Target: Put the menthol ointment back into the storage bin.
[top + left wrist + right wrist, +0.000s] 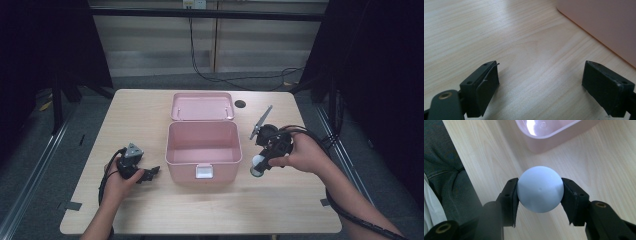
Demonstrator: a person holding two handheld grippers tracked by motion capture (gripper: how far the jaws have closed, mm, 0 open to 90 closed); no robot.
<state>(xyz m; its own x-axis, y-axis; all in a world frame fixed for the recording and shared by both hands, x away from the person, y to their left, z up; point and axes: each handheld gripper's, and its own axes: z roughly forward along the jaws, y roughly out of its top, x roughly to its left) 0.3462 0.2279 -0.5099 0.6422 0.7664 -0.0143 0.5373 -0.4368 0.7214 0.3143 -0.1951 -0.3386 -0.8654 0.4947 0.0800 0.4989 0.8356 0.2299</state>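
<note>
Left gripper (150, 174) low over wooden table (140, 115), jaws spread wide, nothing between, just left of pink box (203, 150). Box at table centre, lid (202, 106) thrown back, interior bare. Right gripper (258, 166) beside box's right wall, jaws clamped on white ball (540, 189), held above tabletop.
</note>
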